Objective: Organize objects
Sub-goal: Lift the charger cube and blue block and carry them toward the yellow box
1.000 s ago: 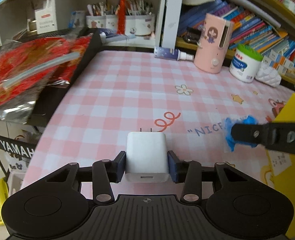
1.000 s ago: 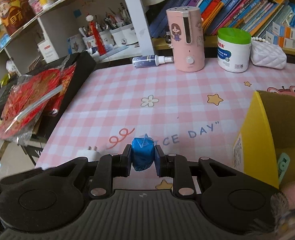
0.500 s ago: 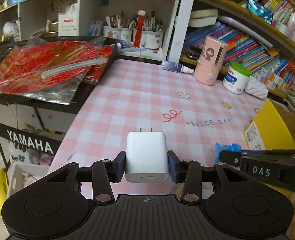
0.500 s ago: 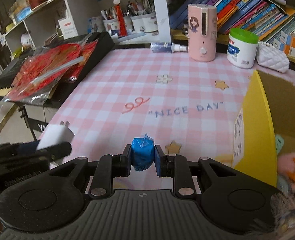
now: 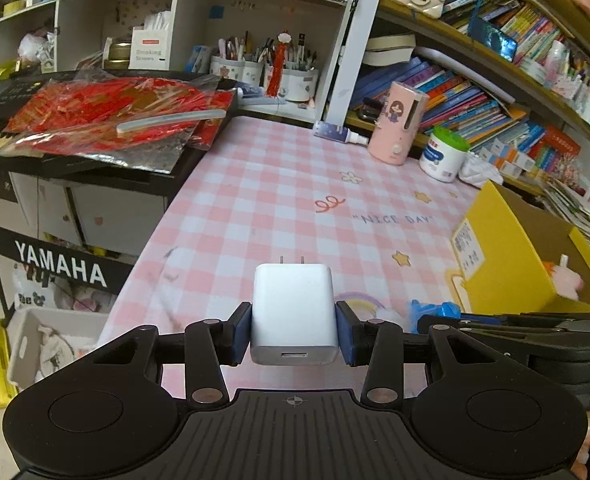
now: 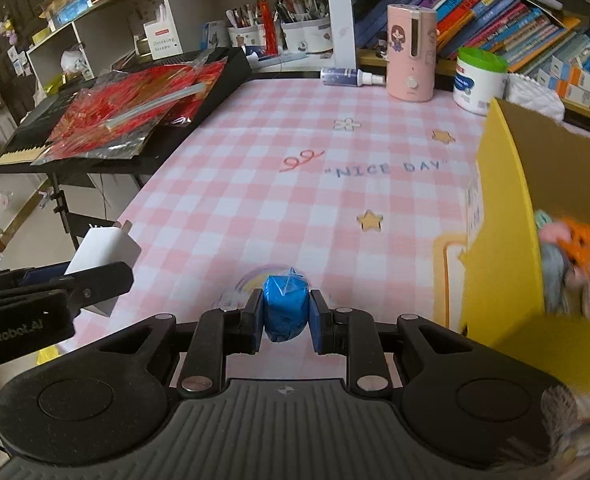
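**A:** Your left gripper (image 5: 294,330) clamps the white charger (image 5: 293,312), prongs forward; your right gripper (image 6: 286,316) pinches the blue wrapped piece (image 6: 285,308). Both hang above the pink checked table (image 5: 279,200), near its front edge.

**B:** And the yellow box (image 6: 503,216)?

**A:** Off to your right (soft toys already lie inside). Clear its near wall first, then let go low inside. Both grippers tilt downward, side by side.
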`<move>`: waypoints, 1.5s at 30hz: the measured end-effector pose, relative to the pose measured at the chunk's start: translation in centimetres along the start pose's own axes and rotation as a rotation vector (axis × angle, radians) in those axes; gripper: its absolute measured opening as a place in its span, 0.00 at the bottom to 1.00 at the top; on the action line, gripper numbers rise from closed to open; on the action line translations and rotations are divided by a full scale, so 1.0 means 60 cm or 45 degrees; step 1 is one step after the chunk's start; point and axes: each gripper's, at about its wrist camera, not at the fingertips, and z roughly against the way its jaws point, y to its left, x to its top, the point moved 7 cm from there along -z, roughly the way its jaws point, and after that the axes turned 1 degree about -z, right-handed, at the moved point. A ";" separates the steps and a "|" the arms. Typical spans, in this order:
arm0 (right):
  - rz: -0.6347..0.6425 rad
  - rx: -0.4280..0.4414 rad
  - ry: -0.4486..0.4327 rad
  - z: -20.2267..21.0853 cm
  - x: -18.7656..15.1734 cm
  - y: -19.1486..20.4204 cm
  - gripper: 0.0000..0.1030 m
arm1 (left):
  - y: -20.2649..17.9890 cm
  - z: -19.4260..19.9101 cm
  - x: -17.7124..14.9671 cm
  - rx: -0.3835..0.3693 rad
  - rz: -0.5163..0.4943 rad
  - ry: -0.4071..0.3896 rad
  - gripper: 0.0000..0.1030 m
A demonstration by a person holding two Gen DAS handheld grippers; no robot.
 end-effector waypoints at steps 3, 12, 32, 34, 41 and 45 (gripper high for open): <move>-0.017 -0.007 -0.004 0.020 -0.022 0.006 0.21 | 0.003 0.027 -0.021 -0.009 0.000 0.001 0.40; -0.049 -0.015 -0.026 0.076 -0.080 0.028 0.20 | 0.000 0.090 -0.068 -0.031 -0.022 -0.008 0.40; -0.286 -0.160 -0.039 0.183 -0.219 -0.045 0.20 | -0.107 0.136 -0.158 -0.224 -0.224 0.078 0.40; -0.311 -0.181 -0.047 0.193 -0.227 -0.057 0.20 | -0.123 0.137 -0.161 -0.247 -0.250 0.082 0.40; -0.398 -0.241 -0.075 0.225 -0.246 -0.105 0.20 | -0.174 0.133 -0.166 -0.311 -0.326 0.093 0.40; -0.426 -0.274 -0.086 0.240 -0.253 -0.131 0.20 | -0.206 0.127 -0.164 -0.353 -0.359 0.094 0.40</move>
